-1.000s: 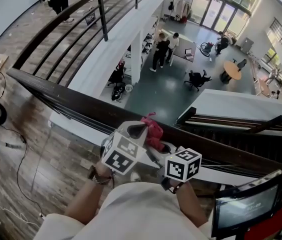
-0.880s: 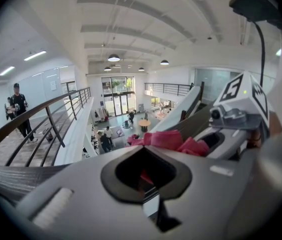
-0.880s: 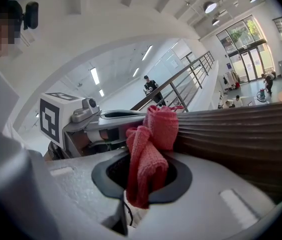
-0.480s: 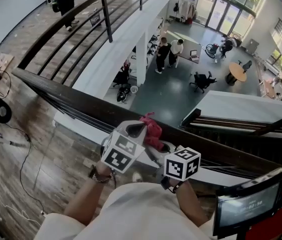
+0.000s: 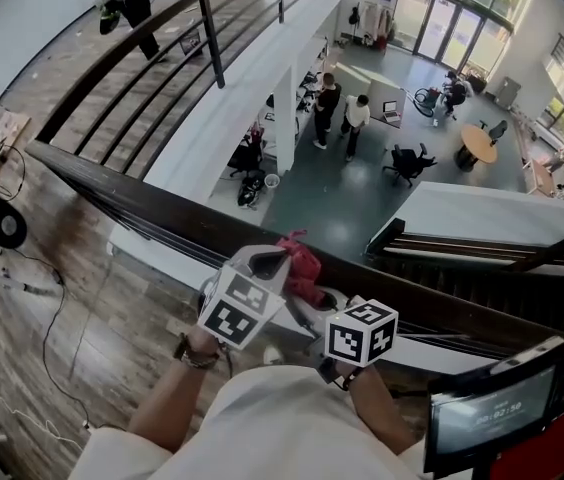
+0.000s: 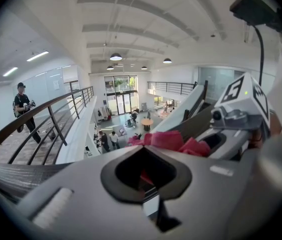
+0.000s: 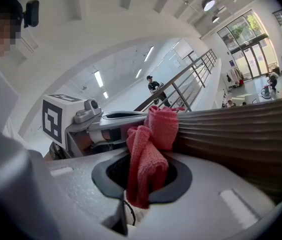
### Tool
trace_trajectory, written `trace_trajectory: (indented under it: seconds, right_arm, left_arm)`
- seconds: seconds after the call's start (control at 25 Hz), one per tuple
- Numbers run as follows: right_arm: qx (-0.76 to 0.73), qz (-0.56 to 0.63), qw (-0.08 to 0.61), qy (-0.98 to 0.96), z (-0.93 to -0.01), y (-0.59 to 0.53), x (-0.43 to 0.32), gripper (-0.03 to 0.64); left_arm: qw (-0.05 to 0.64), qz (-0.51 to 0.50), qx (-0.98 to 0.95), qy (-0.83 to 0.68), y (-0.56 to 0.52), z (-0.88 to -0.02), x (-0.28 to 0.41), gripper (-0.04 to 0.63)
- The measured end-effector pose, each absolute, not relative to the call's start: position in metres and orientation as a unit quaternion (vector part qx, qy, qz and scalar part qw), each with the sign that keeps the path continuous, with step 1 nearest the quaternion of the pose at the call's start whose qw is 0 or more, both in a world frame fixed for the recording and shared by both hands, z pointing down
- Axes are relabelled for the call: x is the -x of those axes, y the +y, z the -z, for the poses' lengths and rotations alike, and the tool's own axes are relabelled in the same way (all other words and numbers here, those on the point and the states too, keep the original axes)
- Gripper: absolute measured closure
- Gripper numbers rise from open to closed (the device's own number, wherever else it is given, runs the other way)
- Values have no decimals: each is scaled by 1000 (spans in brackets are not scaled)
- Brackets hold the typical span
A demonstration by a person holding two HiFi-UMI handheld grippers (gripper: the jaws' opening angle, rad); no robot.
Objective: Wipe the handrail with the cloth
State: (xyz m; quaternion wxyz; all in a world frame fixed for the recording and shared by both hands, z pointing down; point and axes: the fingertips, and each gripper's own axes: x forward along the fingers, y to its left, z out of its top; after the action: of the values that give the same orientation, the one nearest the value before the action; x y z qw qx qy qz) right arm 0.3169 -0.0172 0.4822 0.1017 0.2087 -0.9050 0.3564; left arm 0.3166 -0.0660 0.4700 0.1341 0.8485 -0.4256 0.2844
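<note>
Right gripper [image 7: 147, 180] jaws clamped on pink cloth [image 7: 153, 149], left gripper [image 6: 144, 173] closed on its other end; cloth sits on the dark handrail [image 5: 132, 194], near-centre, between both grippers

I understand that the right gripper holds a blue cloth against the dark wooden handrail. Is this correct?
Not quite: the cloth is pink-red, not blue. The right gripper view shows it clamped between the jaws of the right gripper, with its upper end against the dark wooden handrail.
</note>
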Motion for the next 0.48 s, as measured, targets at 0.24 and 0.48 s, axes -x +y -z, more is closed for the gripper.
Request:
trace_trajectory:
  seconds: [0.24,0.48]
  right_arm:
    - [-208,-356,104,-905,-483,-14,-329,555]
    - [-213,-355,103,-904,-483,-13,-343,554]
  left_arm:
    - [136,-286,-846,-429,-63,-471,-329,594]
    - [137,-286,-847,-426,-62,-471,-343,594]
